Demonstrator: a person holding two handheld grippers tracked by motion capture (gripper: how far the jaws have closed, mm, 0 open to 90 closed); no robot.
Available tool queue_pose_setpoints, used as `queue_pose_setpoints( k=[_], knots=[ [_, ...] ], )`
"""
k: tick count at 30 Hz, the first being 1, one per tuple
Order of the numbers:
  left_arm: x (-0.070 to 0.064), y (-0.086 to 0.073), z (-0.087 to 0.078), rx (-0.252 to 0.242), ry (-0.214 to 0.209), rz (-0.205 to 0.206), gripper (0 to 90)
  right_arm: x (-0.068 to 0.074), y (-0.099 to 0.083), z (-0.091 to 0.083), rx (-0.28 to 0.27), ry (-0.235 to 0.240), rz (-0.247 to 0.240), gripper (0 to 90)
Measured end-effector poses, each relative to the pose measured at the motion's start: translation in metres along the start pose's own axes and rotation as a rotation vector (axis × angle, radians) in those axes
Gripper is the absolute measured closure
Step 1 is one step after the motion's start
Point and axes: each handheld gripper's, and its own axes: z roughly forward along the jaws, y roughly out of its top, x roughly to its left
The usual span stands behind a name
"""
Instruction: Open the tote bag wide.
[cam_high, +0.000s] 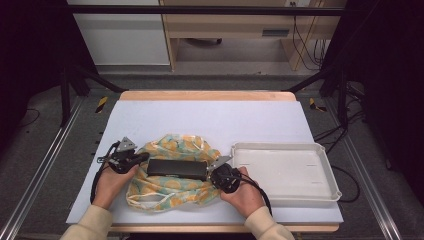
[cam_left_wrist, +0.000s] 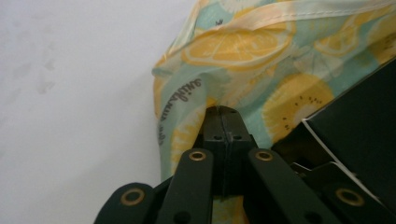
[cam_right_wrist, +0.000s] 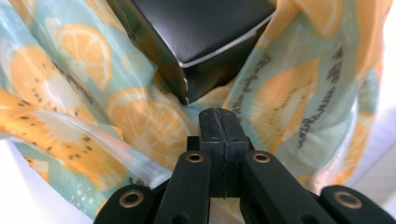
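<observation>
While both hands sit at the near edge of the table, the left gripper has its jaws pressed together on the left edge of the cloth bag, and the right gripper has its jaws pressed together on the bag's right edge. Bag is thin fabric, mint green with orange and lemon slice print, crumpled on the white mat near the front, slightly left of centre. A flat black box lies across the bag between the two grippers, long side running left to right. Left gripper view: closed jaw tips pinch a fold of the bag, box just to the right. Right gripper view: closed tips on the fabric, a box corner just beyond them. White tray sits on the mat to the right, just beside the right hand. Left hand at the mat's front left.
</observation>
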Motion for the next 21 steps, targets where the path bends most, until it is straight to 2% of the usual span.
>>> queue_pose_setpoints(
  k=[7, 12, 17, 21],
  knots=[
    [-0.005, 0.007, -0.023, -0.048, -0.007, 0.024, 90.0, 0.000, 0.002, -0.017, -0.096, -0.006, 0.011, 90.0],
    [-0.015, 0.011, -0.040, -0.067, -0.026, 0.051, 90.0, -0.003, 0.002, -0.027, -0.138, -0.015, 0.023, 90.0],
    [-0.020, 0.019, -0.051, -0.075, -0.035, 0.086, 90.0, -0.004, 0.002, -0.035, -0.194, -0.016, 0.028, 90.0],
    [-0.024, 0.031, -0.053, -0.047, -0.050, 0.139, 89.9, -0.005, -0.002, -0.042, -0.232, -0.017, 0.038, 90.0]
  ],
)
